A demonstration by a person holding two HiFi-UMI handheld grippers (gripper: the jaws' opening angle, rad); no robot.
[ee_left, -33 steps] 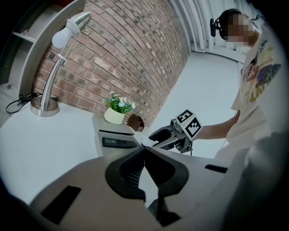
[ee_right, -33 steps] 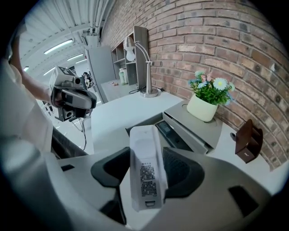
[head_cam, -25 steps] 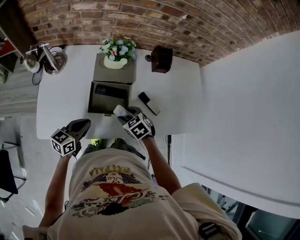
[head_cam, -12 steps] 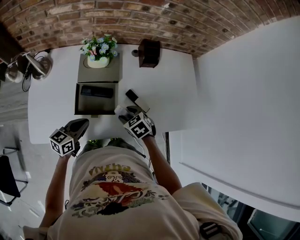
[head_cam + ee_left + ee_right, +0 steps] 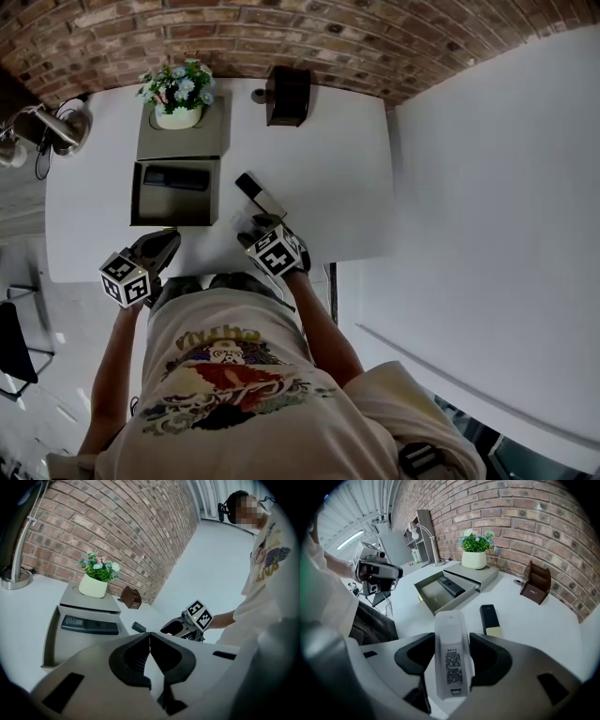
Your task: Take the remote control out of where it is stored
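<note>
Here the right gripper (image 5: 452,654) clamps a white remote control (image 5: 450,634) at the lower centre of its view. The left gripper (image 5: 150,641) has its jaws pressed together, empty.

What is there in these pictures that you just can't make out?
White remote: right gripper view shows only its back; label print too small.
Dark remote in drawer: buttons too small, head view.
Lamp: cut by head view's left edge.
</note>
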